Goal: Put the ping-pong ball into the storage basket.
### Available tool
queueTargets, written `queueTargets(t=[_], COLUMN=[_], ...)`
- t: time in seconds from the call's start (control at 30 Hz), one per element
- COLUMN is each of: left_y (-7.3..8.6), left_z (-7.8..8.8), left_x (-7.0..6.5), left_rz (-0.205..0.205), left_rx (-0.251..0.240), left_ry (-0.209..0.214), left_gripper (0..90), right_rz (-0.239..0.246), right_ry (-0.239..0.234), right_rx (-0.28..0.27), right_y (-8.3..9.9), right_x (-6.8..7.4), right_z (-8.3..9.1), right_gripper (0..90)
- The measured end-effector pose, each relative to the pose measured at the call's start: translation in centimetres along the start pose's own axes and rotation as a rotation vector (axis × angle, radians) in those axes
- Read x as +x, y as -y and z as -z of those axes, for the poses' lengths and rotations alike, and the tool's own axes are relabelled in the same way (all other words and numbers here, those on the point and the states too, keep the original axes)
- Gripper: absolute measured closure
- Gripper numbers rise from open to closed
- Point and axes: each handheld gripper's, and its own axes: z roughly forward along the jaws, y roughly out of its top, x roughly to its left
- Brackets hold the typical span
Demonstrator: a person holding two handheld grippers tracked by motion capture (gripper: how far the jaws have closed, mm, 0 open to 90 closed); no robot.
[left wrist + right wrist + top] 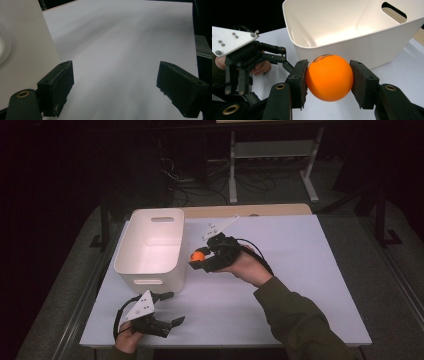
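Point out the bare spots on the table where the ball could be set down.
Bare: the wide table stretch right of the right gripper holding the orange ball, and the inside of the white bin. Crowded: the front-left corner around the left gripper.

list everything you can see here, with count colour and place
ball: 1, orange, between the right gripper's fingers, beside the bin's right wall
bin: 1, white, left part of the table, nothing seen inside
table: 1, white top, centre
desk frame: 1, white, on the floor behind the table
cables: several, black, floor behind the table
left gripper: 1, black, open, near the table's front left edge
right gripper: 1, black, shut on the ball
hands: 2, one on each gripper
sleeve: 1, olive green, right arm
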Motion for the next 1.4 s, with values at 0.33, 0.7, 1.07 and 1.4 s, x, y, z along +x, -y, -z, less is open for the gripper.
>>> queueTargets(t=[0.33,0.7,1.07,1.4], left_y=[0.0,0.0,0.0,0.0], left_z=[0.0,0.0,0.0,0.0], left_x=[0.0,0.0,0.0,0.0], left_rz=[0.001,0.001,0.004,0.003], left_rx=[-0.002,-0.001,-0.003,-0.005], left_ry=[0.000,0.001,0.001,0.001], left_gripper=[14.1,14.1,14.1,14.1], right_rz=[-0.005,-0.009,-0.003,0.013], right_ry=[-0.015,-0.022,-0.026,-0.033], right_rx=[-0.007,-0.015,-0.019,-0.013], right_y=[-1.0,-2.0,-3.1,-4.3], right_x=[-0.2,-0.4,-0.3,0.0], right_z=[-0.3,-0.7,-1.2,-1.9], right_gripper=[49.6,49.6,49.6,49.6])
